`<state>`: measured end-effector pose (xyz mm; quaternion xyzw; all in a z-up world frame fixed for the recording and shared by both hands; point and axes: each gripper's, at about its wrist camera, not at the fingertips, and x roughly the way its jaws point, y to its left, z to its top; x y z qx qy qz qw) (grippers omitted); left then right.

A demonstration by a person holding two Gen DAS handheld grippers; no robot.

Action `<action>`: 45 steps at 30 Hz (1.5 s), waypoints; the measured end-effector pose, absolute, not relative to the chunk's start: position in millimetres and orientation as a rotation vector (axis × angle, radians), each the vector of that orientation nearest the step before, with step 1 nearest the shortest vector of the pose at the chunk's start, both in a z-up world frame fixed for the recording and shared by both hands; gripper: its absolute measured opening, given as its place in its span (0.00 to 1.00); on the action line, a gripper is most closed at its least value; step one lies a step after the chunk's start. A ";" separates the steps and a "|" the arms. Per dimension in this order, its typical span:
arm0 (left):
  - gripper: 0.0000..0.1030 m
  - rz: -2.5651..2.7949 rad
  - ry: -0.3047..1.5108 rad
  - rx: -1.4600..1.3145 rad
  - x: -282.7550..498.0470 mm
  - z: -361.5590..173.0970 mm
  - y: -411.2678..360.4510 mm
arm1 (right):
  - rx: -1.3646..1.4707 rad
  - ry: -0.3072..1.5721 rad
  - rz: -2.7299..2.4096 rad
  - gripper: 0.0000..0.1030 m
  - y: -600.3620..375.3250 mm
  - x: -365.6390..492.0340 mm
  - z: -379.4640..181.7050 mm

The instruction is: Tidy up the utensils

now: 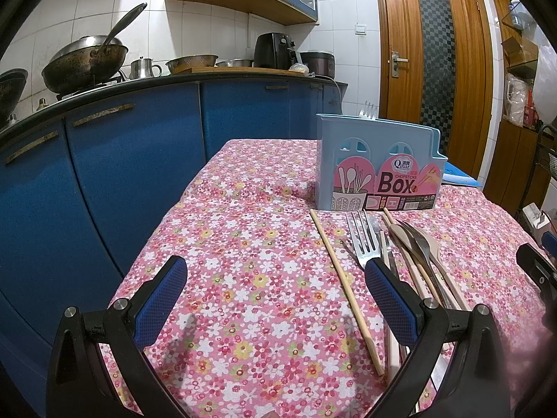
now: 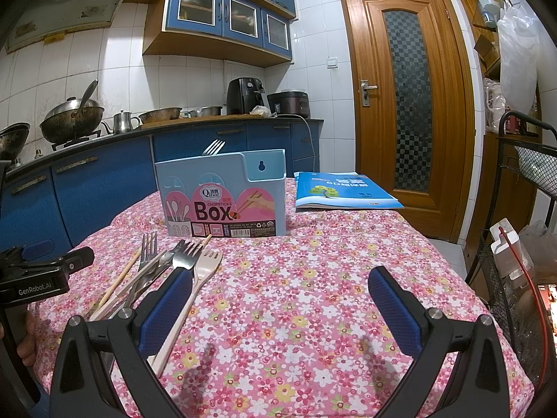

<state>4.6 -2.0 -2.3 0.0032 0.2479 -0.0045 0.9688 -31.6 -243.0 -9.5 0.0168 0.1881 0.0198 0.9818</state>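
Note:
A light-blue chopsticks box [image 1: 376, 170] stands upright on the floral tablecloth; it also shows in the right wrist view [image 2: 222, 196]. One metal fork [image 1: 368, 109] stands in it, tines up [image 2: 213, 147]. In front of the box lies a pile of utensils [image 1: 414, 254]: metal forks, cream-handled pieces and chopsticks [image 2: 167, 271]. A single chopstick [image 1: 344, 289] lies left of the pile. My left gripper [image 1: 276, 273] is open and empty, low over the cloth, its right finger beside the pile. My right gripper [image 2: 280, 287] is open and empty, its left finger over the pile's edge.
A blue booklet [image 2: 343, 190] lies on the table behind the box. Blue kitchen cabinets [image 1: 104, 181] run along the table's left side. A black wire rack [image 2: 522, 244] with bags stands at the right. A wooden door [image 2: 407, 104] is behind.

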 end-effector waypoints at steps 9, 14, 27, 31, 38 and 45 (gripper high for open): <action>0.99 -0.010 0.502 0.006 4.3 -2.1 -1.7 | 0.035 0.378 0.040 1.00 -243.1 -31.9 -9.4; 0.99 -0.010 0.502 0.006 4.5 -2.2 -1.8 | 0.035 0.378 0.041 1.00 -243.2 -32.0 -9.3; 0.99 -0.010 0.503 0.006 4.4 -2.0 -1.6 | 0.037 0.377 0.041 1.00 -243.4 -32.5 -9.1; 0.99 -0.010 0.503 0.006 4.5 -2.0 -1.7 | 0.037 0.377 0.041 1.00 -243.5 -32.6 -9.2; 0.99 -0.010 0.510 0.011 2.5 -1.7 -3.3 | 0.039 0.392 0.040 1.00 -245.6 -35.5 -7.9; 0.99 -0.029 0.565 0.026 12.1 -3.3 -10.4 | 0.038 0.474 0.055 1.00 -243.7 -20.3 -9.6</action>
